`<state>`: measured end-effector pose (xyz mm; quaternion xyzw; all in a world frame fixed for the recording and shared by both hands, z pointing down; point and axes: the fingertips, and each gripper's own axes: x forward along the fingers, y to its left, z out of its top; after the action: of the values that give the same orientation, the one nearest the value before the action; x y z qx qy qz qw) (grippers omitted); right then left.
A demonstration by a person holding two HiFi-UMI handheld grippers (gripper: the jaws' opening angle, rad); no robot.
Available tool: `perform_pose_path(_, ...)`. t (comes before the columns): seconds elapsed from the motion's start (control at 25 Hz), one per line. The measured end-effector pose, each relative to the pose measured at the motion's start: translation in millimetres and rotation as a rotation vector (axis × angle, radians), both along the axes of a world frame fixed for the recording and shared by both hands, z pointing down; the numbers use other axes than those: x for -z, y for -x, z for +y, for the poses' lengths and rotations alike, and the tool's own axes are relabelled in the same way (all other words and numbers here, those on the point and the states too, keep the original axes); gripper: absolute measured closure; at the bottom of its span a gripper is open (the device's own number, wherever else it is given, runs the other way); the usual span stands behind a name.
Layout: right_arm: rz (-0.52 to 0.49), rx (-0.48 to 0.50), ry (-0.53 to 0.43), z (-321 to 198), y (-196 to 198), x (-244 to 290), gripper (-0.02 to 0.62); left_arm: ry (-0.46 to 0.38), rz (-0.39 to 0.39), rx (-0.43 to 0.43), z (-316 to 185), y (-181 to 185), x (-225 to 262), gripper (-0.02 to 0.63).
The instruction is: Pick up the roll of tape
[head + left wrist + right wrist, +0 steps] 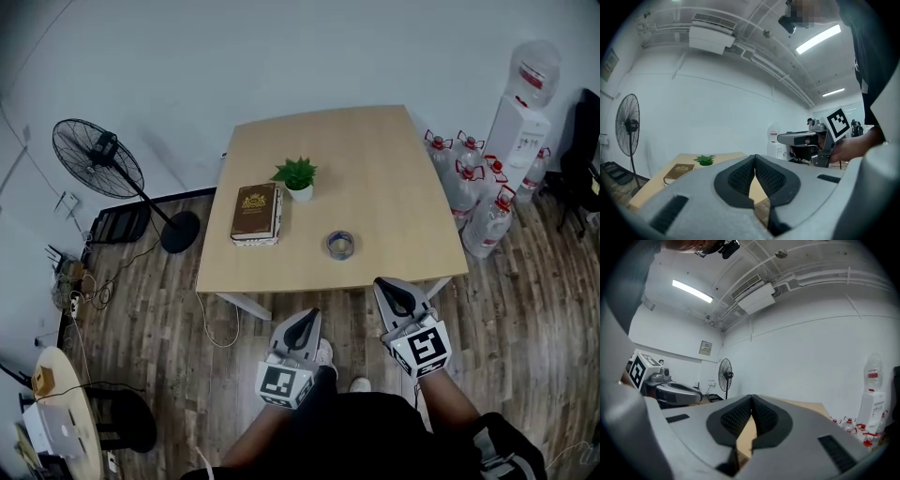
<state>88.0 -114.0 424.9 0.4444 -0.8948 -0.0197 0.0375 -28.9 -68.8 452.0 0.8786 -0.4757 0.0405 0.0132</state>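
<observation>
The roll of tape lies flat on the wooden table, near its front edge. My left gripper is held over the floor just short of that edge, its tips together, holding nothing. Off the table's front right corner, my right gripper is also shut and empty, to the right of the tape. In the left gripper view the left gripper has its pads meeting, with the table beyond. The right gripper view shows the right gripper with pads touching too. The tape is hidden in both gripper views.
A brown book and a small potted plant sit on the table left of the tape. A standing fan is on the floor at left. Several water bottles and a dispenser stand at right.
</observation>
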Motion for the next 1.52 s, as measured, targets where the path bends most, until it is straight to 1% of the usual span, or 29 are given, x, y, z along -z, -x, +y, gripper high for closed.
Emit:
perform_pose_path(0.2,0.013,-0.027,0.008,-50,11,-4,0.600,0.007,0.007,-0.003,-45,18,1,0.601)
perform_pose_path(0.64,0.063,-0.095,0.082,-160,50,-33,0.597,0.032,0.018,-0.034,-159,69,-8,0.601)
perform_pose_path(0.8,0.091,-0.128,0.128,-188,59,-49,0.572,0.037,0.028,-0.055,-186,84,-10,0.601)
perform_pose_path(1.16,0.156,-0.193,0.233,-228,72,-93,0.463,0.055,0.052,-0.096,-223,106,-18,0.601)
perform_pose_path(1.28,0.180,-0.209,0.290,-238,69,-116,0.429,0.068,0.057,-0.095,-231,109,-22,0.601)
perform_pose_path(1.36,0.199,-0.213,0.331,-245,65,-135,0.423,0.078,0.057,-0.090,-237,110,-25,0.601)
perform_pose_path(1.44,0.217,-0.200,0.379,-251,62,-154,0.423,0.087,0.053,-0.084,-242,109,-29,0.601)
perform_pose_path(1.52,0.238,-0.184,0.421,-256,60,-172,0.410,0.099,0.053,-0.072,-247,109,-33,0.601)
